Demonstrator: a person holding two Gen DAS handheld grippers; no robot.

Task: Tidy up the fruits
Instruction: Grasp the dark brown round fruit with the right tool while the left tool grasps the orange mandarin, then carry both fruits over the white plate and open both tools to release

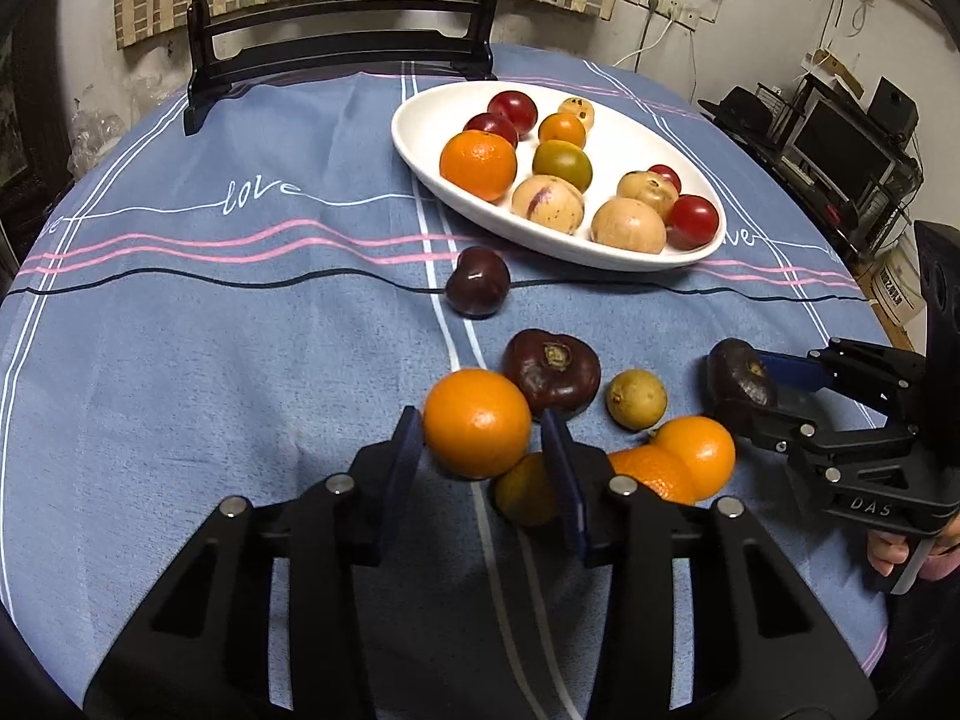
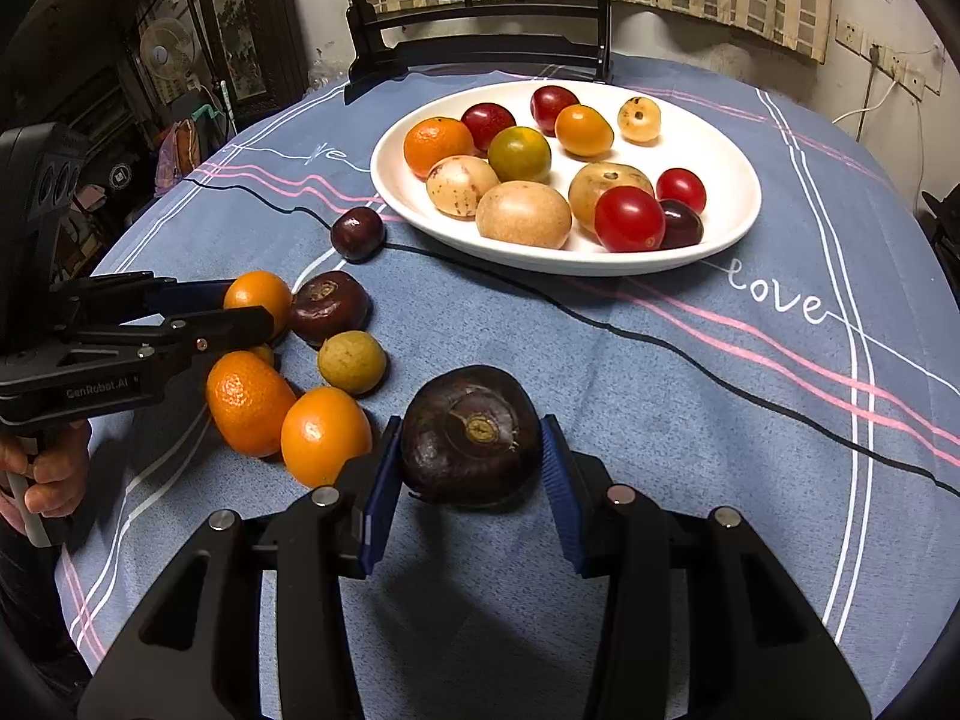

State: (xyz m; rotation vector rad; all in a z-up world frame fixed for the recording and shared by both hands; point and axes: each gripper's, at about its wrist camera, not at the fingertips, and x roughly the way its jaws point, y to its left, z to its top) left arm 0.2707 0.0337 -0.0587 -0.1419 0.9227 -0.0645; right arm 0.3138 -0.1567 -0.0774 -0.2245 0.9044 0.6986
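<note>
Fruit sorting approx half done: plate (image 2: 720, 240) filling up; left gripper (image 1: 480, 450) squeezing orange (image 1: 477, 423), right gripper (image 2: 471, 456) clamping dark fruit (image 2: 471, 435); several loose.

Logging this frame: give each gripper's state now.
Left gripper: shut on an orange.
Right gripper: shut on a dark brown fruit.
</note>
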